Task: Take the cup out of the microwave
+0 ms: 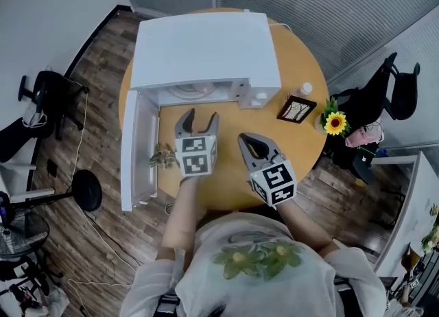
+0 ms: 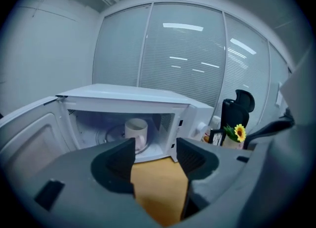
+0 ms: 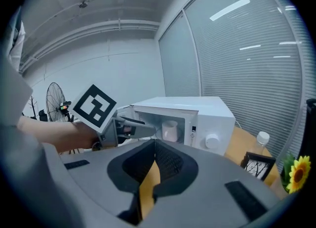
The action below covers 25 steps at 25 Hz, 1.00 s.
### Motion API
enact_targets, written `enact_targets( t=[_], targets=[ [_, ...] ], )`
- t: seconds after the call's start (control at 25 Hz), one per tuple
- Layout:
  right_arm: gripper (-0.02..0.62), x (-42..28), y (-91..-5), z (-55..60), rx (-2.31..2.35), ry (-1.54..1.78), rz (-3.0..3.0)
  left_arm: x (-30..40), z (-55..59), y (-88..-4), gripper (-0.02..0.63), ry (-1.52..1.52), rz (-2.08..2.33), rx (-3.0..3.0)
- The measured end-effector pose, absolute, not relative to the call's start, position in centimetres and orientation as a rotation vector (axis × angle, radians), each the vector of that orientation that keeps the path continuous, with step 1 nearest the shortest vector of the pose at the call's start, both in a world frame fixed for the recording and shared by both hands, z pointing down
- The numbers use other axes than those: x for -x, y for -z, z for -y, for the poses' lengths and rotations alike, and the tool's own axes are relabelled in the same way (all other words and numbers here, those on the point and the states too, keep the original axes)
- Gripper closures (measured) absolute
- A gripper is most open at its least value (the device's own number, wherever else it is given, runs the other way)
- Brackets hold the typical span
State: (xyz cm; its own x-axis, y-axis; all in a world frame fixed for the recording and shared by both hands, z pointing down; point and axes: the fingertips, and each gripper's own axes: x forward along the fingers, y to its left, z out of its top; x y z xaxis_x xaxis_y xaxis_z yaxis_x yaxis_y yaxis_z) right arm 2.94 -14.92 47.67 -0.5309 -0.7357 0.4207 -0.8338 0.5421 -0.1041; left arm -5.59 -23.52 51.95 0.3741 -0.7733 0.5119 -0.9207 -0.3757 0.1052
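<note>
A pale cup (image 2: 136, 129) stands upright on the turntable inside the white microwave (image 1: 206, 51), whose door (image 1: 137, 147) hangs open to the left. The right gripper view also catches the cup (image 3: 170, 130) in the cavity. My left gripper (image 1: 200, 118) hovers over the table just in front of the cavity, pointing at it, jaws open and empty (image 2: 155, 150). My right gripper (image 1: 247, 141) sits to its right and farther back from the microwave; its jaws (image 3: 152, 147) are shut with their tips touching and nothing between them.
The round orange table (image 1: 305, 147) carries a small picture frame (image 1: 296, 109), a bottle (image 1: 305, 89) and a sunflower in a vase (image 1: 335, 123) at the right. A small dried sprig (image 1: 163, 156) lies by the open door. Office chairs and a fan stand on the floor around.
</note>
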Motion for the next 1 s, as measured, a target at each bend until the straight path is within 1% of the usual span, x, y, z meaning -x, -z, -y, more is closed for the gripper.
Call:
enact_targets(
  t=[0.44,0.72,1.0],
  targets=[
    [0.578,-4.7,-48.5,17.6,-1.271,-0.411,2.455,5.0,29.2,-55.2,0.347,-0.529,1.528,-2.111],
    [0.578,-5.2,-49.2,18.8,-1.277,-0.432,2.446,4.9,31.0,-58.9,0.35,-0.63,1.519,-2.061],
    [0.578,-5.5,-50.2,19.4,-1.29,-0.454,2.425,5.3,32.5,-60.7,0.365,-0.66,1.542,-2.018]
  ],
)
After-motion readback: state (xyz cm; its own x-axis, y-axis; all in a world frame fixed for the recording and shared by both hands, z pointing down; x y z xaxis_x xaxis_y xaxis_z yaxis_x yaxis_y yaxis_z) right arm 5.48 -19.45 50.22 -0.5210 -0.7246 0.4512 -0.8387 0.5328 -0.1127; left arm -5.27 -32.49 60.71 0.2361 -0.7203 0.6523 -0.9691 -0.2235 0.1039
